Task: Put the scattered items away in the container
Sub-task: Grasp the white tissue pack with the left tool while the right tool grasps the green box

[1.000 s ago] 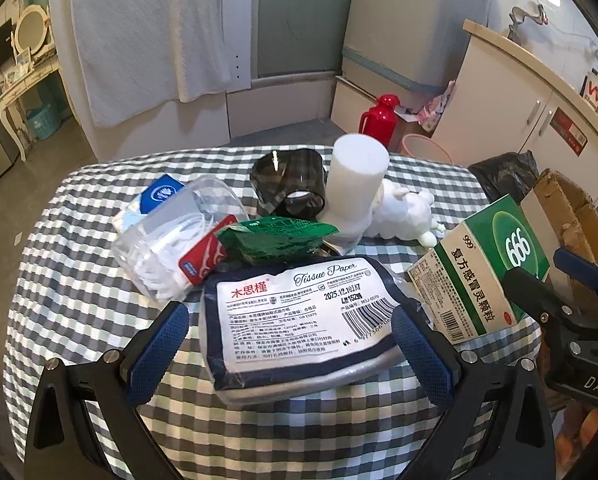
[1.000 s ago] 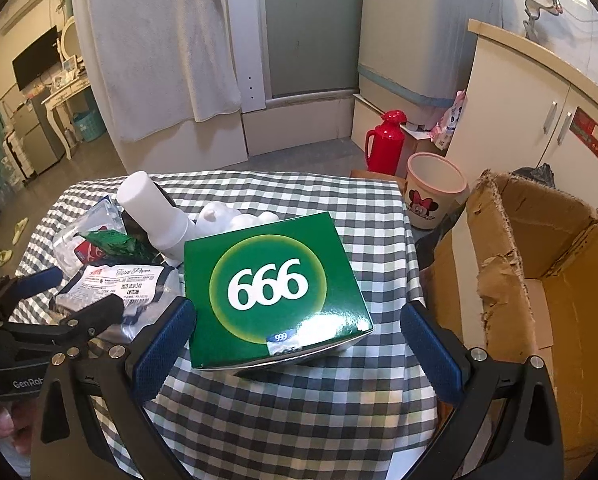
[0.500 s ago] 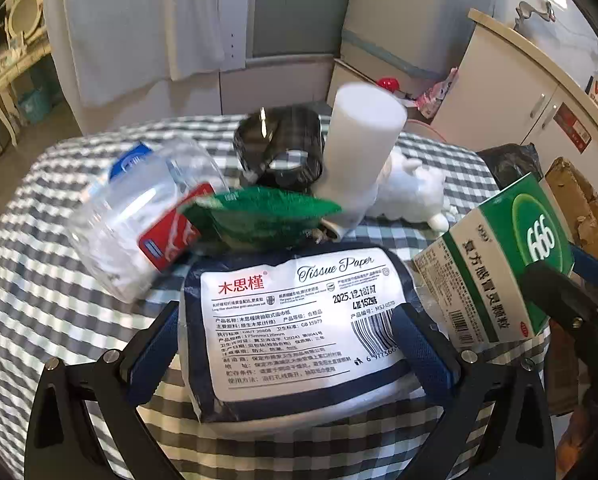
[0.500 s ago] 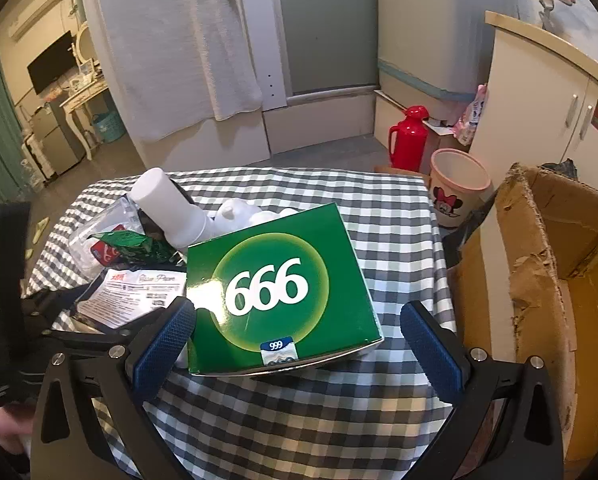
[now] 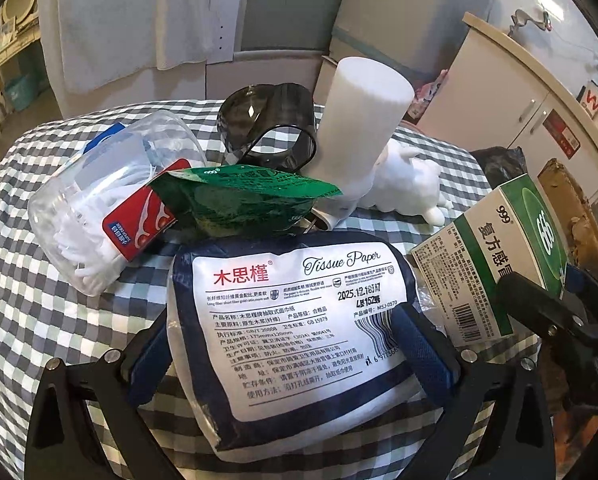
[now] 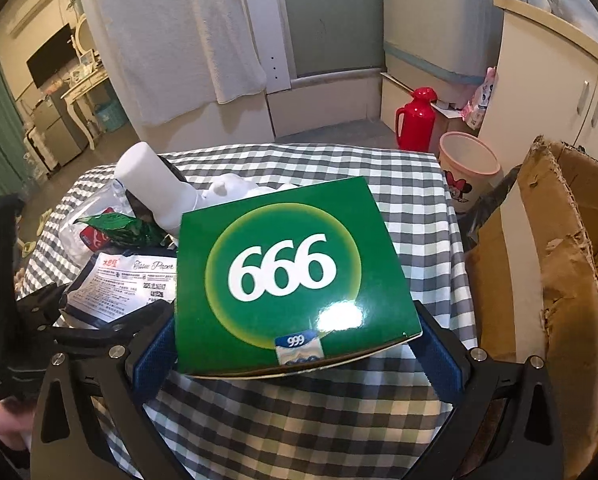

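Note:
My left gripper point(image 5: 295, 356) is shut on a navy and white tissue paper pack point(image 5: 299, 320), its blue pads pressing both sides. My right gripper point(image 6: 299, 354) is shut on a green "666" medicine box point(image 6: 291, 276), held over the checked table; the box also shows at the right of the left wrist view point(image 5: 495, 268). The open cardboard box point(image 6: 547, 264) stands beyond the table's right edge. On the table lie a green sachet point(image 5: 239, 196), a clear jar of floss picks point(image 5: 103, 200), a dark tape roll point(image 5: 267, 124), a white cylinder point(image 5: 359, 128) and a white plush toy point(image 5: 407, 184).
The round table has a checked cloth point(image 6: 299, 412). On the floor behind it stand a red thermos point(image 6: 417, 118) and a pink bin point(image 6: 467, 164). White cabinets point(image 6: 559, 80) line the right side. A black bag point(image 5: 499, 164) sits beside the cardboard box.
Both grippers have closed in on their items: the left pads now press the tissue pack, and the right pads now touch the green box. Both cameras have moved closer.

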A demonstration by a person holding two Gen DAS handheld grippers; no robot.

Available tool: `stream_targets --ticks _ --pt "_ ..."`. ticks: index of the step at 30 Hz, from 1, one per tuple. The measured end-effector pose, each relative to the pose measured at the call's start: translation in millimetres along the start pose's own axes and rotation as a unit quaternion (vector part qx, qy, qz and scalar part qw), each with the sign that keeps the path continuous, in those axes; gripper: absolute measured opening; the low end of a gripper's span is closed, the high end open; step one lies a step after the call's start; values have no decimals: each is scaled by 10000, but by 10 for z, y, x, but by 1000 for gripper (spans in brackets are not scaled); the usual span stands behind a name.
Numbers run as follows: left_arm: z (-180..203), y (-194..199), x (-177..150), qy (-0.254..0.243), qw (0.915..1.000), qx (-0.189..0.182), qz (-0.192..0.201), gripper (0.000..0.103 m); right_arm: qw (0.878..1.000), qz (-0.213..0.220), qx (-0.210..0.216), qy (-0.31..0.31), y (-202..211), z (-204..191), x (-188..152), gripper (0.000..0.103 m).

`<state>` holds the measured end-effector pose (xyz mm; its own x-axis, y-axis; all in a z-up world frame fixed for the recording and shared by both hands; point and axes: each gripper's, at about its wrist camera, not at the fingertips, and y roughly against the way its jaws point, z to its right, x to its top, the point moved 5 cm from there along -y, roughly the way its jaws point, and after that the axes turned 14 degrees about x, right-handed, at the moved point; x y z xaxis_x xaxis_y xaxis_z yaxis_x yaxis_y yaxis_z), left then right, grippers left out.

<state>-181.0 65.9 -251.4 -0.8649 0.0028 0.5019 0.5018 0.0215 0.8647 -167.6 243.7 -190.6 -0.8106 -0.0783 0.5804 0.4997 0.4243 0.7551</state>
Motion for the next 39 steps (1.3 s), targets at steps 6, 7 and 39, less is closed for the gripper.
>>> stream_targets --ticks 6,7,39 --pt "55 84 -2 -11 9999 -40 136 80 10000 -52 -23 -11 -50 7 0 103" --pt "48 95 3 11 9999 -50 148 78 10000 -75 -43 -10 -60 3 -5 103" --pt "-291 826 36 240 9970 178 717 19 9973 565 -147 436 441 -343 -56 94"
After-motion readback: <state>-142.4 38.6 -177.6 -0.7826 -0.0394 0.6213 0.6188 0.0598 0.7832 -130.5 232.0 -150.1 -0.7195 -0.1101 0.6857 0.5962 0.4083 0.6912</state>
